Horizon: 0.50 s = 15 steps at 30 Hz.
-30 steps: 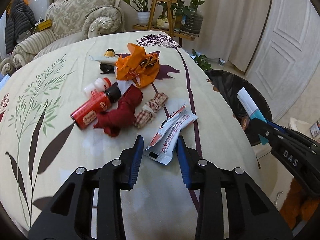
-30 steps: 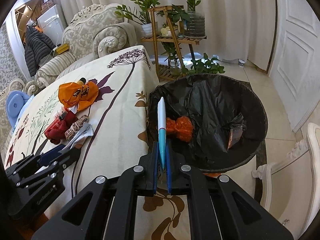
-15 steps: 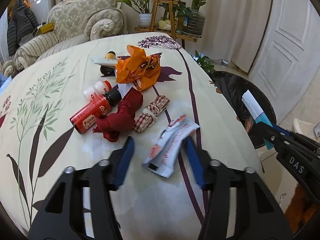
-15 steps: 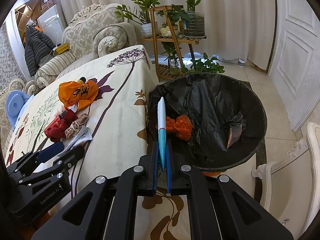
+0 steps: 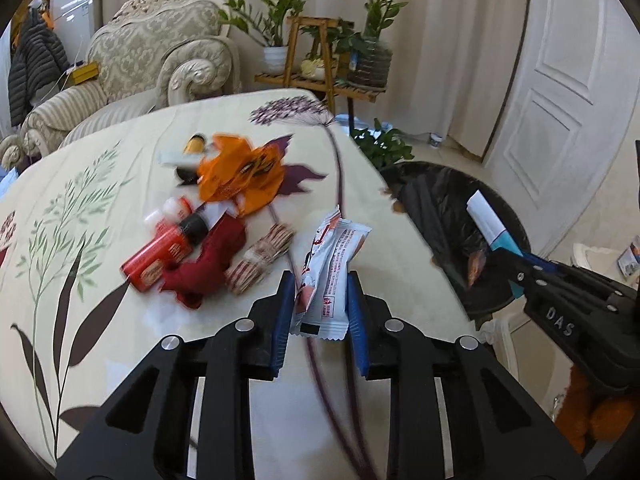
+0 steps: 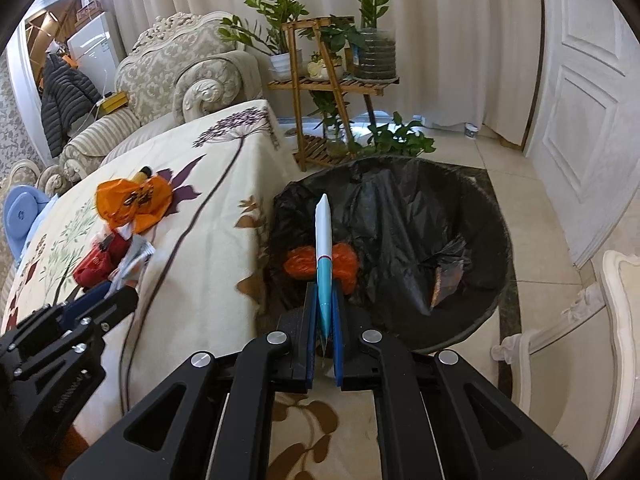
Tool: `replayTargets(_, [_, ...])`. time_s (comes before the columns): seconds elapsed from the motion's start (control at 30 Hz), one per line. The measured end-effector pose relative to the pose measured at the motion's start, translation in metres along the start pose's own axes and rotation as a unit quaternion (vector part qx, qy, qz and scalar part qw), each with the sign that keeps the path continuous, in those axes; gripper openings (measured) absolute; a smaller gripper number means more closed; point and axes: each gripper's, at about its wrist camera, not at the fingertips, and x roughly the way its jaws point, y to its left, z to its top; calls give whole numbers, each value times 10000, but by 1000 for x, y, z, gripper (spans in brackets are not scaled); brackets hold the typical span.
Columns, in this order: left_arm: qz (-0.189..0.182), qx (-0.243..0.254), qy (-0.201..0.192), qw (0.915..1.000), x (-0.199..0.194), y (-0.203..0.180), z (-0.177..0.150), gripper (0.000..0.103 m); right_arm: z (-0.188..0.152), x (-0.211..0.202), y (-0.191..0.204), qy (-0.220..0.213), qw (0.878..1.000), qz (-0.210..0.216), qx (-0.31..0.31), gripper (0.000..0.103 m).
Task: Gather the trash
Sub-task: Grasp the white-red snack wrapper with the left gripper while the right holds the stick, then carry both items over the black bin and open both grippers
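Left tongs [image 5: 318,300] pinch the snack wrapper [image 5: 330,276]; right tongs [image 6: 323,330] clamp a tube [image 6: 323,256] at bin's [image 6: 480,320] nine o'clock; slick wrapper may slip.

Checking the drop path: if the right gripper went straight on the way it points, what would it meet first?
Most likely the black-lined trash bin: the right gripper, shut on the white-and-teal tube, aims into it, toward the orange bag inside. Depth is uncertain.

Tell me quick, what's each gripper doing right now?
Left gripper: closed on the white crinkled snack wrapper.
Right gripper: closed on the white-and-teal squeezed tube.
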Motion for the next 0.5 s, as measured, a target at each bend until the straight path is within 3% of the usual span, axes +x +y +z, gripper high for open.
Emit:
replayTargets(0.17, [-61, 130, -89, 9999, 10, -21, 18, 25, 11, 6, -15, -50, 9998, -171, 24, 7])
replayTargets(0.5, [-101, 337, 89, 9993, 49, -61, 47, 26, 30, 27, -45, -25, 9990, -451, 75, 7])
